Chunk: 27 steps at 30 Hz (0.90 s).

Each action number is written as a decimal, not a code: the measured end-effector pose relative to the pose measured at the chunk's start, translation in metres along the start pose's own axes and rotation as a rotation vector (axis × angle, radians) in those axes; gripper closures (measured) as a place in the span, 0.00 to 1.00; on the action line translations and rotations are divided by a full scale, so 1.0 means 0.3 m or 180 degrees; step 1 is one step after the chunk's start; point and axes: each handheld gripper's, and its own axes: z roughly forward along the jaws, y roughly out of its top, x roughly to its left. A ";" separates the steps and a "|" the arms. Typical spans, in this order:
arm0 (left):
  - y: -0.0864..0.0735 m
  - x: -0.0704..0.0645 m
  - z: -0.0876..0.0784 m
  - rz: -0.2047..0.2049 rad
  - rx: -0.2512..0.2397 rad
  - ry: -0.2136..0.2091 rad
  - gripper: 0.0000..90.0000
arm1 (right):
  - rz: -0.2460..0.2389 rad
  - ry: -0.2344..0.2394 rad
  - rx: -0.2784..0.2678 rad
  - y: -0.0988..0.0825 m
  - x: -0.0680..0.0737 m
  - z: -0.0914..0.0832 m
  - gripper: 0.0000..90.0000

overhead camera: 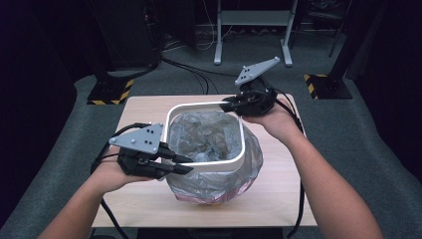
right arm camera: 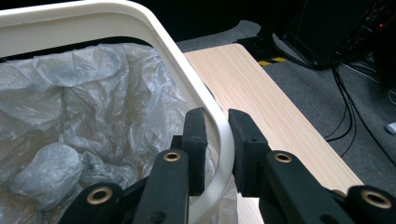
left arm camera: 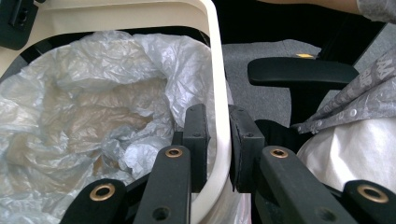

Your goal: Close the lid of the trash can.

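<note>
A white rounded-square bin rim (overhead camera: pixel 205 105) sits in the middle of the wooden table (overhead camera: pixel 278 199), around a crumpled clear plastic bag (overhead camera: pixel 209 134) that bulges out below it. My left gripper (overhead camera: pixel 185 165) is shut on the rim's near left corner. In the left gripper view the pads (left arm camera: pixel 196 140) squeeze the rim wall (left arm camera: pixel 212 56), with the bag (left arm camera: pixel 93 102) inside. My right gripper (overhead camera: pixel 226 104) is shut on the rim's far right corner. In the right gripper view the rim (right arm camera: pixel 140 18) passes between its pads (right arm camera: pixel 245 144), beside the bag (right arm camera: pixel 70 102).
Bare tabletop (right arm camera: pixel 261 93) lies to the right of the bin and along the front edge. Beyond the table stand a grey floor, cables (overhead camera: pixel 194 74), a white stand (overhead camera: pixel 251 20) and striped black bases (overhead camera: pixel 109 92). A black armrest (left arm camera: pixel 299 72) shows in the left gripper view.
</note>
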 end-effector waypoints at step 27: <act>-0.018 0.003 0.027 0.0020 0.0025 -0.0054 0.88 | -0.0007 -0.0047 -0.0003 -0.030 0.007 -0.001 0.86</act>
